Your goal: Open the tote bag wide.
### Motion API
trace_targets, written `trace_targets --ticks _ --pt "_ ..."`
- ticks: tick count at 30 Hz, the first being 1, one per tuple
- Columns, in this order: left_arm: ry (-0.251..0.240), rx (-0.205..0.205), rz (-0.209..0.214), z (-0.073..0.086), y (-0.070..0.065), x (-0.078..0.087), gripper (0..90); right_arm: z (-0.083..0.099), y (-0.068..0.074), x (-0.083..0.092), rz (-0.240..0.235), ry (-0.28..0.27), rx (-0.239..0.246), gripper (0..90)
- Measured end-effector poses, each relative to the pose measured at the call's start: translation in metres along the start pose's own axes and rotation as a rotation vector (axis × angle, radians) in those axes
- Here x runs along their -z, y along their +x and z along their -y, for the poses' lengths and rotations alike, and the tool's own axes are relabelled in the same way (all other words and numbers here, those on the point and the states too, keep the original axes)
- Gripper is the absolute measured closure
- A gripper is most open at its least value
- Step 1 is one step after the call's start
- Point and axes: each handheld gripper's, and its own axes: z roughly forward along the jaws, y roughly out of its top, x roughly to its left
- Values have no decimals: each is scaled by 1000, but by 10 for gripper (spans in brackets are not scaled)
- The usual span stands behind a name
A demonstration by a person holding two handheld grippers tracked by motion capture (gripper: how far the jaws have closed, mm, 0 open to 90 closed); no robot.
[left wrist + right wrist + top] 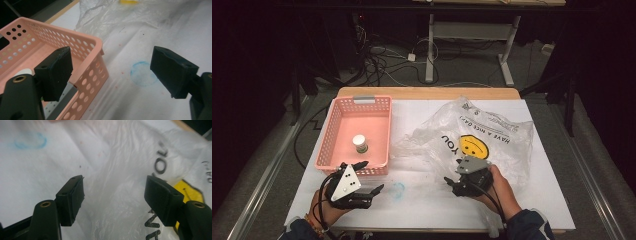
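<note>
A pink perforated basket (362, 100) stands at the table's left with a small white jar (360, 143) upright inside. To its right lies a crumpled clear plastic bag (492, 125) printed with a yellow smiley (474, 146). My left gripper (369, 176) hovers open at the basket's near right corner; in the left gripper view (111, 53) one jaw sits over the basket (95, 42) and the other over bare paper. My right gripper (451, 184) is at the bag's near edge, pointing left. In the right gripper view (115, 182) its jaws stand wide over the bag's film (120, 157), pinching nothing.
White paper (422, 205) covers the table and carries a faint blue circle (398, 189) between the two grippers. Beyond the far wooden edge (427, 92) are desk legs and floor cables. The paper's near edge lies just under both hands.
</note>
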Motion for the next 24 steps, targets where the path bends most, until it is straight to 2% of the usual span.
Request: trace_targets --ticks 2,3,4,5,6,7,9,11,13,16,20,24 --pt "4 -1 4 0 -1 -1 175 1 3 -8 27 51 52 350" --pt "6 -3 6 0 -1 -2 175 2 3 -13 22 75 64 381" --pt "7 -5 7 0 -1 -2 175 4 4 -18 51 116 87 501" --pt "7 -7 8 0 -2 -3 175 4 4 -18 51 116 87 501" --pt "7 -7 8 0 -2 -3 175 5 4 -21 58 137 95 580" --pt "7 -7 8 0 -2 -3 175 6 3 -24 72 160 105 593" --pt "6 -6 7 0 -2 -2 175 8 0 -25 75 174 101 717" --pt "7 -4 7 0 -1 -2 175 9 -1 -25 82 171 100 842" --pt "10 -7 8 0 -2 -3 176 8 -3 -22 85 160 99 900" --pt "11 -10 9 0 -2 -3 176 7 -6 -17 73 125 77 900" --pt "11 -8 8 0 -1 -3 176 4 -6 -9 75 80 70 900" --pt "9 -9 7 0 -2 -3 176 -2 -5 3 88 13 55 900"
